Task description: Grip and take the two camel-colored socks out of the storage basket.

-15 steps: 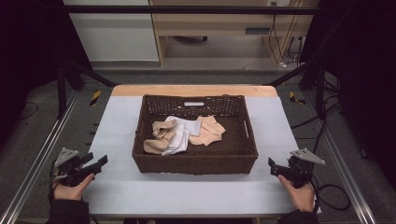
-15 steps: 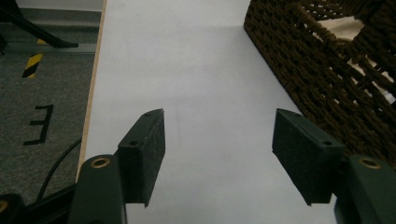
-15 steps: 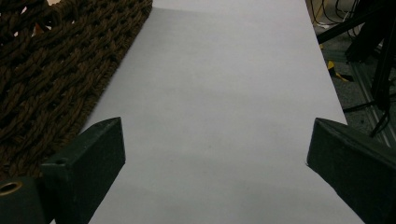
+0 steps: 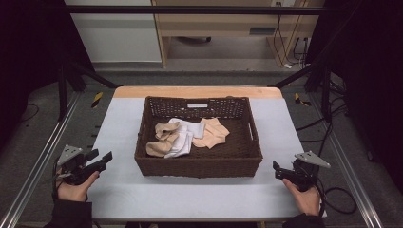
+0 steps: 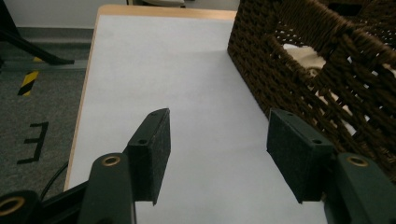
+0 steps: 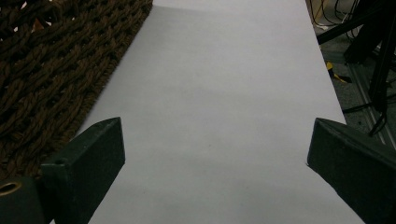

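Observation:
A dark brown wicker basket (image 4: pixel 197 167) stands in the middle of the white table (image 4: pixel 190 197). Inside it lie a white cloth (image 4: pixel 183 140) and beige cloths (image 4: pixel 212 134), crumpled together. My left gripper (image 4: pixel 100 156) is held low at the table's front left corner, pointing toward the basket; its jaws stand open around nothing (image 5: pixel 219 140), with the basket's side wall (image 5: pixel 299 79) just to their right. My right gripper (image 4: pixel 276 171) is held at the front right, jaws wide open over bare table (image 6: pixel 215 140), with the basket's wall (image 6: pixel 56 70) to their left.
The table's wooden far edge (image 4: pixel 197 91) lies beyond the basket. Metal frame rails (image 4: pixel 33 161) run along both sides of the table, and cables (image 4: pixel 340 194) trail on the floor at the right. White table surface stretches between each gripper and the basket.

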`<state>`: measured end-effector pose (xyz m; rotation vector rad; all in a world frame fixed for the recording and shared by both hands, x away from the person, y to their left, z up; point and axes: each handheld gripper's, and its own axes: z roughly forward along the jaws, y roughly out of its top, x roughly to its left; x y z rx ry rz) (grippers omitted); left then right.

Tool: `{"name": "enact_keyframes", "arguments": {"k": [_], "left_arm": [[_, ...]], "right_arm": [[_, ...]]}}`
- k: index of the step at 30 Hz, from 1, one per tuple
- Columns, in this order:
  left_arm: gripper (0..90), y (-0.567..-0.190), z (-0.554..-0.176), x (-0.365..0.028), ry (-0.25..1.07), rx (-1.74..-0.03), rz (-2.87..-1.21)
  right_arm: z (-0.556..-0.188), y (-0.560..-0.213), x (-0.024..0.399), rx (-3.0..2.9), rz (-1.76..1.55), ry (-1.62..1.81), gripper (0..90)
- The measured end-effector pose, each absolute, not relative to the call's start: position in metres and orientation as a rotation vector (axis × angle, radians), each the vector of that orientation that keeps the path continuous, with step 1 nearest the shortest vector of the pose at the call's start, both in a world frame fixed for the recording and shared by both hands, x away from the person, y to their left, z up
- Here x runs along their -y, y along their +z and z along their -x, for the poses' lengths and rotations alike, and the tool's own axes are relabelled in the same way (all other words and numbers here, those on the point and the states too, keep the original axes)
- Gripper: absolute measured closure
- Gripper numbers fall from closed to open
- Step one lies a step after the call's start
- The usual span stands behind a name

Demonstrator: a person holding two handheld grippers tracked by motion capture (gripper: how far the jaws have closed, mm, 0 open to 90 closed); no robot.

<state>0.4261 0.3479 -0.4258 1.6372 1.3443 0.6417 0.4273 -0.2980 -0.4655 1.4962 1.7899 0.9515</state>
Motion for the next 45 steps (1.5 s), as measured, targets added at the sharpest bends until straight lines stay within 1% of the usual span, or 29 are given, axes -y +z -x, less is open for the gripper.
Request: {"name": "enact_keyframes", "arguments": {"k": [10,15,22,31,45], "left_arm": [[39.4,-0.403,-0.43,-0.34,0.658,-1.286,-1.599],[39.5,-0.391,-0.437,-0.335,0.675,-1.268,-1.594],[38.9,-0.377,-0.446,-0.325,0.666,-1.235,-1.578],[36.5,-0.354,-0.46,-0.303,0.663,-1.176,-1.573],[35.5,-0.336,-0.48,-0.271,0.648,-1.13,-1.623]], "right_arm": [[-0.426,-0.465,0.297,-1.781,-1.488,0.959,4.4],[-0.426,-0.465,0.297,-1.776,-1.49,0.954,4.4],[-0.427,-0.465,0.296,-1.773,-1.483,0.934,4.6],[-0.426,-0.464,0.296,-1.767,-1.484,0.937,4.7],[-0.427,-0.465,0.296,-1.768,-1.481,0.937,4.8]]}}
